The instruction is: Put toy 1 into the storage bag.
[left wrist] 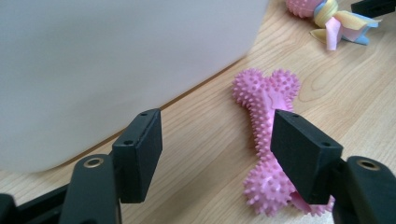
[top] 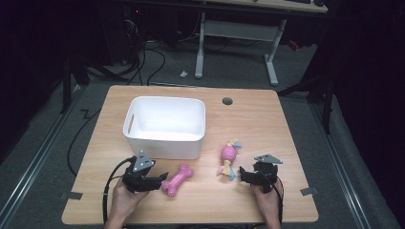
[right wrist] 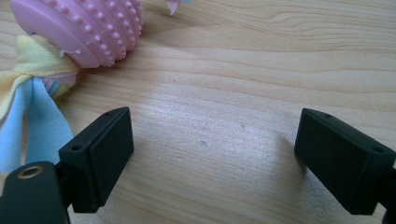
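Pink spiked bone toy [left wrist: 268, 135]: flat on desk [top: 286, 124] beside white bin [top: 165, 126]; left hand-held gripper [left wrist: 217, 158] open beside it, one jaw overlapping it, apparently for pickup. Ball-and-rope toy [right wrist: 70, 42]: near right hand-held gripper [right wrist: 212, 163], jaws wide, empty.

High view: set above the near edge of the worktop [top: 267, 114], facing forward and down, far enough to take in the whole top plus the floor and desk legs beyond.

Left gripper view: mounted low on the left hand-held gripper [left wrist: 215, 158], looking along its two black jaws, very close to the white bin [left wrist: 116, 60] wall and the pink spiked bone toy [left wrist: 264, 100]; shares the bone toy [top: 177, 179] and bin [top: 165, 125] with the high view.

Right gripper view: riding on the right hand-held gripper [right wrist: 212, 158], angled down at the wood, close up on the pink ball rope toy [right wrist: 79, 28]; same toy seen far off in the left gripper view [left wrist: 327, 14] and in the high view [top: 228, 160].
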`<action>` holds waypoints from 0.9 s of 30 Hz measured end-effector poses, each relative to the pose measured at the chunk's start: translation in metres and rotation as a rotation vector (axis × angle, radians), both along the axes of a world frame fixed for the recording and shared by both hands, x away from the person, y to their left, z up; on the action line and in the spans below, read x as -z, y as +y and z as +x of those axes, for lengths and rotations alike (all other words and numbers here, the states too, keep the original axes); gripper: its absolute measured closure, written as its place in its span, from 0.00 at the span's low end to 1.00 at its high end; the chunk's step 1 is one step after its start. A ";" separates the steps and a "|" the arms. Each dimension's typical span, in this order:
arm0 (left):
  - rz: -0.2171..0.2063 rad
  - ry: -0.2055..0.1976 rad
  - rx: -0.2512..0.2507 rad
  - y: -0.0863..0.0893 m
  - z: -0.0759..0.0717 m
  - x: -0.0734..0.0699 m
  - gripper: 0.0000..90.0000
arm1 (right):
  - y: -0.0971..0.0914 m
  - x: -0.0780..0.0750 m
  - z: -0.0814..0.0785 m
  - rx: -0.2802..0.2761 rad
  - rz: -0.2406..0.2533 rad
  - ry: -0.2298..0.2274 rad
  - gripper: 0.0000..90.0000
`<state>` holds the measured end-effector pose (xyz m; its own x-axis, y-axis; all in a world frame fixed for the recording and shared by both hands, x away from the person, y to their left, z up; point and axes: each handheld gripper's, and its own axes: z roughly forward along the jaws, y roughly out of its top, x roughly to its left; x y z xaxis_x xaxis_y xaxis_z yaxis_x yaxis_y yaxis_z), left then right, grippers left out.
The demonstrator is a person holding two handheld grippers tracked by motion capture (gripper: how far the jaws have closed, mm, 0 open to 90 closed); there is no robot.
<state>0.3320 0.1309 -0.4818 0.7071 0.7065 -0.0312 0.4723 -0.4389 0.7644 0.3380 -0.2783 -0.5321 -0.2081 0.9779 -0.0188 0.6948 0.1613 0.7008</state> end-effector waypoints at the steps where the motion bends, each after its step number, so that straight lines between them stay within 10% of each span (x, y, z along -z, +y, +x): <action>1: 0.009 0.002 0.008 -0.003 0.000 0.000 0.39 | 0.000 0.000 0.000 0.000 0.000 -0.001 0.13; 27: 0.071 0.082 0.070 -0.037 0.009 0.015 0.39 | 0.000 0.000 -0.001 -0.004 -0.002 -0.002 0.14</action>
